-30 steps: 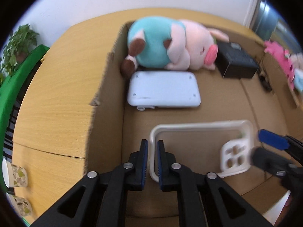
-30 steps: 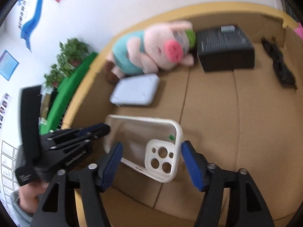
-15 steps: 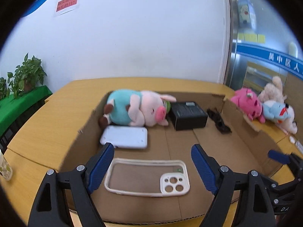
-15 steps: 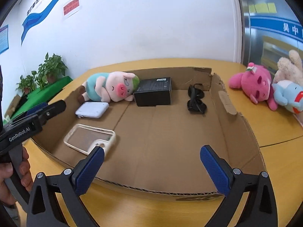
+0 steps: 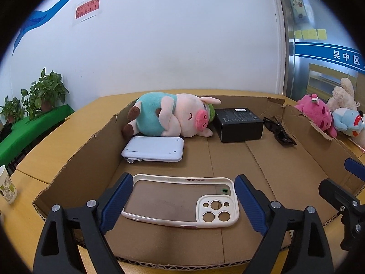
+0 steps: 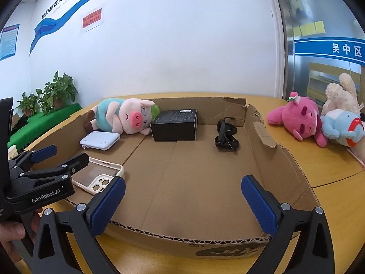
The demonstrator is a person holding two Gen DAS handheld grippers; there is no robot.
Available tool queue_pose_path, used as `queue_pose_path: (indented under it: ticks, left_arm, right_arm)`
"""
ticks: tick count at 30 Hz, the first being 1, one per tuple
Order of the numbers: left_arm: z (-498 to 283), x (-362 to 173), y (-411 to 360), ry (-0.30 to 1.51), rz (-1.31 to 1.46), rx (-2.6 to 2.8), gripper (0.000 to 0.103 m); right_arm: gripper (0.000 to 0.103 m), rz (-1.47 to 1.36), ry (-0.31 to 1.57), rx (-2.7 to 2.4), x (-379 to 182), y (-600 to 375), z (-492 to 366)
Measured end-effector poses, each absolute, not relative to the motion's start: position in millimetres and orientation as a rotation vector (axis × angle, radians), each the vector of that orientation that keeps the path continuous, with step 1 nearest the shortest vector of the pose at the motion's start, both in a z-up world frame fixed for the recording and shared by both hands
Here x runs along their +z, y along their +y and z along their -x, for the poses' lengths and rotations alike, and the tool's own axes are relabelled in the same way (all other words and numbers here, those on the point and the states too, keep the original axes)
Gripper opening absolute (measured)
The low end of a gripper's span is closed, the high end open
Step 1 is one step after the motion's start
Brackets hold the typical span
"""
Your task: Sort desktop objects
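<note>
A light wooden bench (image 6: 337,173) carried a shallow open cardboard box (image 6: 294,166) across its middle. To the right of the box, directly on the wood, a pink plush toy (image 6: 298,118), a blue plush toy (image 6: 342,127) and a cream plush toy (image 6: 340,96) lay bunched together and touching. At the bench's left edge, in the left wrist view, a paper cup (image 5: 6,186) with a leaf print stood upright, well apart from the box.
</note>
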State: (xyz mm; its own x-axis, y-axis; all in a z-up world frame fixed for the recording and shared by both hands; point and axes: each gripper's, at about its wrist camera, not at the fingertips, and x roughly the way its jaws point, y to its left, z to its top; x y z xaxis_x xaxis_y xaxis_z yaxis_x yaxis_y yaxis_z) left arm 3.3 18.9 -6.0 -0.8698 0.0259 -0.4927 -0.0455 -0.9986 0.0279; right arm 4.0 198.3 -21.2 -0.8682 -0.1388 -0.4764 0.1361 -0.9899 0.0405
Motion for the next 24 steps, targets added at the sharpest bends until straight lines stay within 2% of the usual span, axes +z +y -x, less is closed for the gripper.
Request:
queue_pose_path:
  ticks: [24]
  left_arm:
    - [-2.4, -7.5, 17.0, 0.061, 0.804, 2.998, 0.096]
  right_arm:
    - [0.103, -0.754, 0.0, -2.916, -21.0, 198.9, -4.4]
